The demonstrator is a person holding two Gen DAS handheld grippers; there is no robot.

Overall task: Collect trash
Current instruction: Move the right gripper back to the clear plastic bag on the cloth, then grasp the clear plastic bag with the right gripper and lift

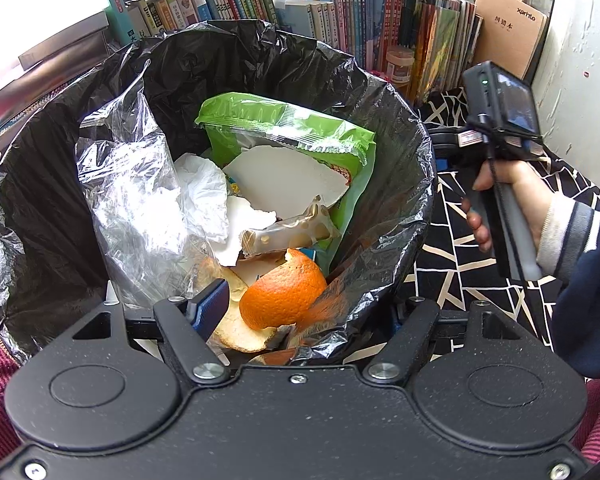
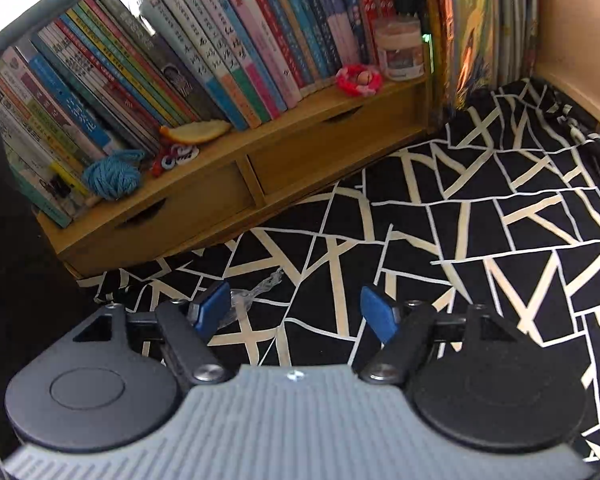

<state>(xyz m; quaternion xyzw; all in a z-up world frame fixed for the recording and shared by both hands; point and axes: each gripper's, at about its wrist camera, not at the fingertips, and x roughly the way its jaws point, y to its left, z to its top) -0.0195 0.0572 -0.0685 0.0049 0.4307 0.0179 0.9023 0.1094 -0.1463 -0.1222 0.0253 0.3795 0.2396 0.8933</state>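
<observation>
Crinkled black bag [image 1: 260,64] gripped by left hand-held gripper [image 1: 300,312]; right hand-held gripper [image 2: 296,312] gapes empty.

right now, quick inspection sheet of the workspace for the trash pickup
surface: black cloth with cream line pattern, covering the table.
job's things: bin lined with a black bag, holding a green wrapper, orange peel and clear plastic; clear plastic scrap on the cloth; peel piece on the wooden shelf.
clutter: blue yarn ball, small jar.
grippers: left gripper at the bin's near rim, grip unclear; right gripper open, above the cloth, the scrap beside its left finger.
cables: thin cord on the right gripper's handle.
surroundings: rows of books on the wooden shelf.
</observation>
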